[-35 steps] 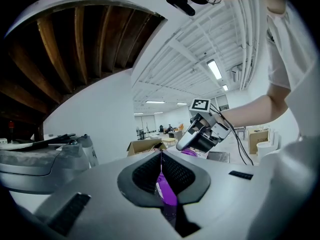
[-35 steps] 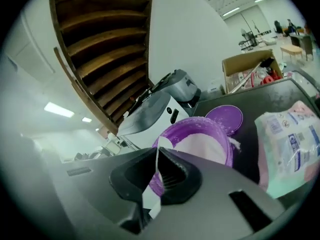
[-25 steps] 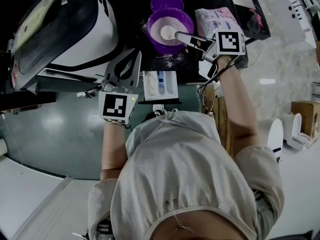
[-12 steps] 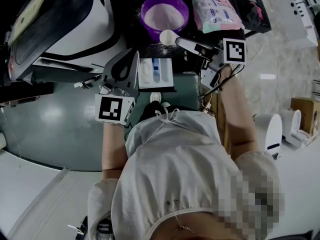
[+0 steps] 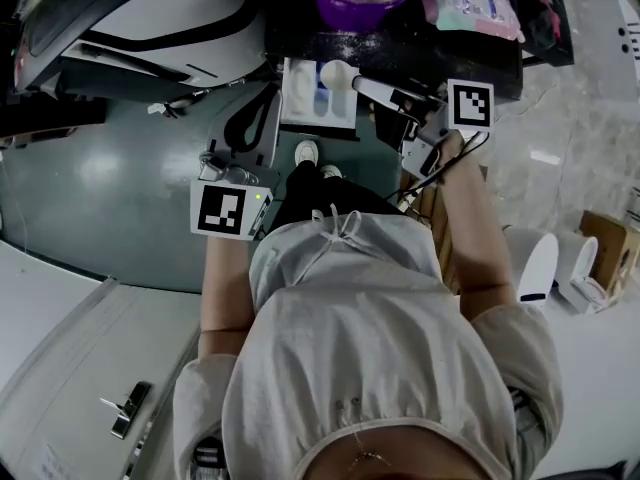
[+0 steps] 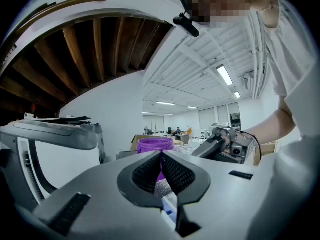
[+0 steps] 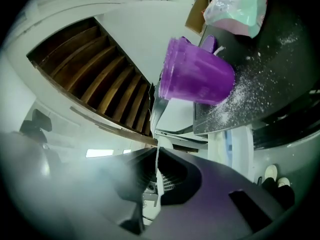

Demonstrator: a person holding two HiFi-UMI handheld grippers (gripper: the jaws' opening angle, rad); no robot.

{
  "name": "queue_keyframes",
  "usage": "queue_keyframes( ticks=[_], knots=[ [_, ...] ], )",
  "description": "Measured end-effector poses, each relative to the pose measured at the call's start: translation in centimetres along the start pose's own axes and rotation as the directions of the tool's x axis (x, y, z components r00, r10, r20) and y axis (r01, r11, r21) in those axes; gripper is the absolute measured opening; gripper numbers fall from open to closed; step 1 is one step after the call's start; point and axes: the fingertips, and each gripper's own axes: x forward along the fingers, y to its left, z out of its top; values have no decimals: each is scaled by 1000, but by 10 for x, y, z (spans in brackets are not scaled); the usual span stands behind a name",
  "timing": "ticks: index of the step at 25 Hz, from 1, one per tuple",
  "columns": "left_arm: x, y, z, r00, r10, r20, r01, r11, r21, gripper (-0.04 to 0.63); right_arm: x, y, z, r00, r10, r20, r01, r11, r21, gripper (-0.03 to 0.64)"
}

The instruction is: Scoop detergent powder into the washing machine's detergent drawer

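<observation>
While my left gripper (image 5: pixel 258 118) is idling shut and empty beside the detergent drawer (image 5: pixel 297 98), my right gripper (image 5: pixel 372 86) is clamping the heaped scoop (image 5: pixel 335 73) over the drawer's right edge, handle lying level, bowl pointing left. Tipping comes next, I judge, rolling gently. Beyond, the purple tub (image 5: pixel 350 13) is sitting on the worktop (image 5: pixel 440 53).

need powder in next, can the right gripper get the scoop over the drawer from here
Likely yes: the right gripper holds the scoop over the edge of the open drawer, nothing between.
</observation>
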Motion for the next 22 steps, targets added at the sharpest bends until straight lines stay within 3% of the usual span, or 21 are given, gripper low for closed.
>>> queue_keyframes(
  ticks=[7, 11, 14, 18, 22],
  knots=[
    [-24, 2, -37, 998, 20, -67, -21, 1000, -1, 23, 19, -41, -24, 993, -103, -58, 102, 995, -19, 12],
    [-27, 10, -55, 997, 16, -81, -16, 1000, 0, 23, 31, -69, -35, 969, -229, -90, 230, 973, -3, 12],
    [-26, 15, -65, 996, 1, -92, -1, 1000, 2, 23, 44, -81, -42, 958, -269, -97, 274, 961, 37, 12],
    [-28, 19, -72, 994, -31, -107, 33, 999, 15, 23, 71, -83, -44, 962, -244, -122, 226, 964, -142, 12],
    [-33, 27, -79, 992, -48, -116, 48, 999, 5, 23, 83, -100, -46, 917, -382, -116, 342, 901, -266, 12]
  ],
)
